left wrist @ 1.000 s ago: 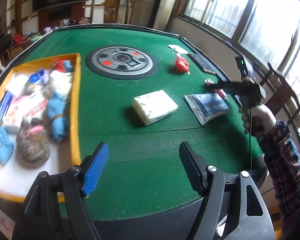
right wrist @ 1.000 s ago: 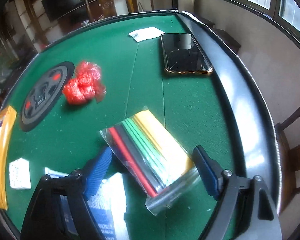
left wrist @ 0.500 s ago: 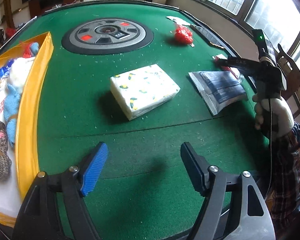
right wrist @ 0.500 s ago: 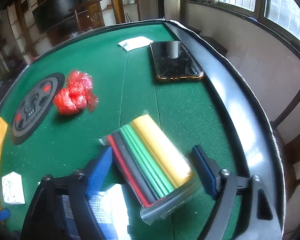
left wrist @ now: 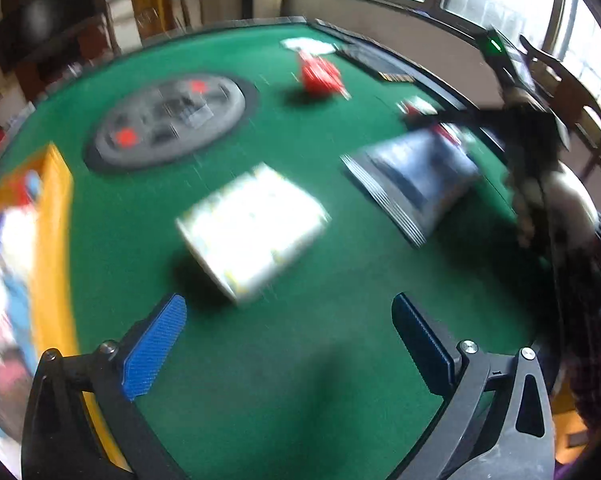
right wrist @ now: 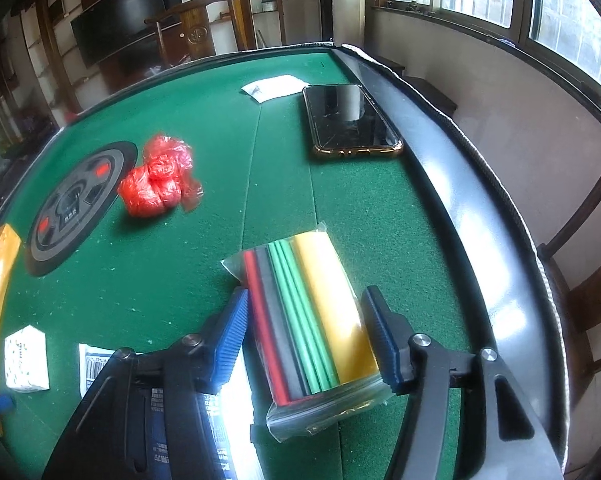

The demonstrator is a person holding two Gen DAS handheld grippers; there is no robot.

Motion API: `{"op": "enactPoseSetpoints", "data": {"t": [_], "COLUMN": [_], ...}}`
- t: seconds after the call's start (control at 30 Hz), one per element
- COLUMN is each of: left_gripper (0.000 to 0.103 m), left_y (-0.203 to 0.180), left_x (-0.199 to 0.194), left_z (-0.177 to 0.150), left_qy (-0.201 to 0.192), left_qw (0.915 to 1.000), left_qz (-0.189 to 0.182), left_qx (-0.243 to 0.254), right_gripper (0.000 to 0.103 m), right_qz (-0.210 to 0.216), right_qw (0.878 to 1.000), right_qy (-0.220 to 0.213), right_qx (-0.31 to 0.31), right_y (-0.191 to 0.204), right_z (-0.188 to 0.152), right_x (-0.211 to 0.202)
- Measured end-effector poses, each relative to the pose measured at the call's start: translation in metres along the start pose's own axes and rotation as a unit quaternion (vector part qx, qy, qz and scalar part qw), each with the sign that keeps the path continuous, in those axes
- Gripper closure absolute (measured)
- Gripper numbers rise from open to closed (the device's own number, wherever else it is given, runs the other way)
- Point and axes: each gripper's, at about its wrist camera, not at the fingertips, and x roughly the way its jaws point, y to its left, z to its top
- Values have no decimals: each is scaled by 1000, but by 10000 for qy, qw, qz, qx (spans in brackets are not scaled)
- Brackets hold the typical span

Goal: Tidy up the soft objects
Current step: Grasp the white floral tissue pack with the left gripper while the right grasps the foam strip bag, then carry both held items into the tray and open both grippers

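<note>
two soft packs matter here. bag of coloured strips (right wrist: 312, 316) lies on the green worktop (right wrist: 220, 160) near its right rim, between the fingers of the right gripper (right wrist: 304, 334), whose jaws have just been closing; pads sit at the bag's edges, and i cannot tell if they press yet. tissue pack (left wrist: 252, 228) lies mid-worktop, ahead of the left gripper (left wrist: 288, 344), whose jaws have just been opening, wide and empty. beside it lies a dark pouch (left wrist: 416, 180); the yellow tray (left wrist: 54, 216) of sorted things sits left. risk, i judge: the slick bag could slip or buckle, spilling strips; the blurred left view suggests fast travel, so it may nudge the pack.
</note>
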Motion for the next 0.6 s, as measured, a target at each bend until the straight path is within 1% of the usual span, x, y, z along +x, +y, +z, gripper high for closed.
{"op": "enactPoseSetpoints", "data": {"t": [0.1, 0.2, 0.27, 0.37, 0.4, 0.43, 0.47, 0.53, 0.57, 0.6], "left_gripper": [0, 0, 0, 0, 0, 0, 0, 5, 18, 20], "left_y": [6, 8, 4, -2, -4, -5, -2, 6, 7, 8], "left_x": [6, 25, 35, 54, 53, 55, 57, 61, 59, 57], "left_z": [16, 26, 30, 33, 33, 33, 36, 40, 40, 39], "left_qy": [-102, 83, 194, 432, 363, 407, 475, 619, 532, 510], "left_qw": [9994, 9973, 9955, 9932, 9940, 9944, 9956, 9972, 9979, 9980], "left_qz": [243, 404, 385, 188, 130, 107, 53, -172, -104, -142], "left_qx": [233, 607, 849, 1066, 1020, 970, 800, 383, 363, 353], "right_gripper": [49, 47, 46, 46, 46, 46, 46, 46, 46, 46], "right_qz": [40, 80, 92, 86, 84, 79, 75, 61, 50, 35], "right_qw": [10000, 10000, 10000, 10000, 10000, 10000, 10000, 9999, 9999, 9999], "right_qy": [-7, -5, 2, 14, 19, 25, 30, 42, 48, 56], "right_qx": [10, -1, -9, -26, -36, -46, -54, -74, -86, -103], "right_y": [-1, -1, 0, 1, 1, 2, 2, 2, 3, 3], "right_z": [-1, -2, -2, -2, -2, -1, -2, -2, -1, -1], "right_x": [0, -1, -2, -2, -2, -2, -1, -1, -1, -1]}}
